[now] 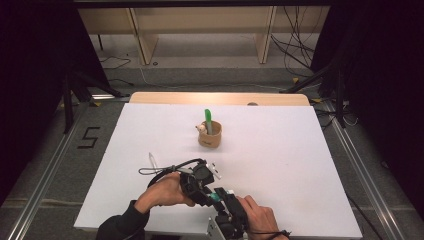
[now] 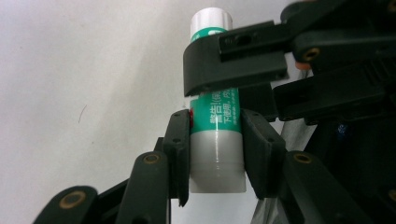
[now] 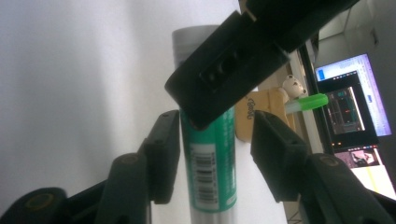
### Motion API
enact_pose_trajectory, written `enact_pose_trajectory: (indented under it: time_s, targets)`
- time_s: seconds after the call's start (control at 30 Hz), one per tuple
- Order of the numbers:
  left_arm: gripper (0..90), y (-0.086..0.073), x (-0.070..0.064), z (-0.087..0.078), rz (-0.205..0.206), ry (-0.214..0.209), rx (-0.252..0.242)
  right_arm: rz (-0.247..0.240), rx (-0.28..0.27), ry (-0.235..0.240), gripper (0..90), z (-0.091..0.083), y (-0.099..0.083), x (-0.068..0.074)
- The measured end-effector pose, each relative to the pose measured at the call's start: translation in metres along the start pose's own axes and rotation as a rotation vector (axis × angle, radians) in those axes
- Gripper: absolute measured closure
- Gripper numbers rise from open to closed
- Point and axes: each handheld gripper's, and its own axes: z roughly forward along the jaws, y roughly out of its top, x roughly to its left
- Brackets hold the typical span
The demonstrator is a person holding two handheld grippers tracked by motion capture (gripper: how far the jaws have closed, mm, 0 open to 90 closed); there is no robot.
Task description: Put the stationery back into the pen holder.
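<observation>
Glue stick (image 1: 216, 196) sits between both tools, near desk's (image 1: 280, 165) front edge, well short of the brown pen cup (image 1: 210, 135) w/ its green marker (image 1: 208, 120). High view: left tool (image 1: 199, 176) and right tool (image 1: 224, 199) meet over it; a white pen (image 1: 153, 161) lies left of them, nearer than the cup.

Left tool view: left tool (image 2: 215, 149) clamped on the stick's (image 2: 217, 135) pale lower barrel, jaws flat on both sides. Right tool (image 2: 233, 65) pinches the upper part below the white cap.

Right tool view: right tool's (image 3: 215, 149) jaws look a bit apart from the green barrel (image 3: 209, 163) here, so whether they clamp it I can't tell; cup (image 3: 264, 112) behind.

Handling, prob.: light, stiff plastic tube, smooth and round so it can slip or roll in flat jaws. Best hold mid-barrel w/ one tool, cap end w/ the other; squeeze firm, it shouldn't crush.
</observation>
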Motion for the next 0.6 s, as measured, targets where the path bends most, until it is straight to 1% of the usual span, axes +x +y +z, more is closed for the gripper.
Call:
enact_pose_trajectory:
  time_s: [0.1, 0.13, 0.23, 0.27, 0.33, 0.4, 0.47, 0.5, 0.6]
  targets:
    - [65.1, -0.0003, 0.0003, -0.0002, -0.001, -0.002, 0.002, -0.031, 0.002, -0.003, 58.1, 0.0018, 0.0014, 0.0026]
    - [65.1, -0.0005, 0.0002, -0.0004, -0.006, -0.001, -0.004, -0.031, 0.002, -0.003, 58.1, 0.0018, 0.0014, 0.0026]
    - [65.1, -0.0004, 0.0007, -0.0015, -0.006, -0.003, -0.004, -0.033, 0.013, -0.012, 61.9, 0.0029, 0.0026, 0.0044]
    - [65.1, -0.0003, 0.0008, -0.0016, -0.005, -0.001, -0.004, -0.048, 0.012, -0.019, 62.6, 0.0032, 0.0028, 0.0044]
    - [65.1, -0.0003, 0.001, -0.0015, -0.005, -0.003, -0.005, -0.052, 0.011, -0.02, 63.3, 0.0034, 0.003, 0.0049]
    - [65.1, -0.0004, 0.0012, -0.0016, -0.005, -0.002, -0.005, -0.063, 0.017, -0.033, 65.1, 0.0038, 0.0033, 0.0068]
    - [65.1, -0.0006, 0.0016, -0.0016, -0.007, -0.001, -0.005, -0.068, 0.011, -0.034, 65.2, 0.0044, 0.0033, 0.0068]
    - [65.1, -0.0007, 0.0016, -0.0014, -0.011, -0.002, -0.007, -0.078, 0.018, -0.035, 65.4, 0.0043, 0.0037, 0.0072]
    - [65.0, -0.0011, 0.0026, -0.0015, -0.009, -0.006, -0.004, -0.08, 0.017, -0.04, 65.6, 0.0046, 0.0036, 0.0076]
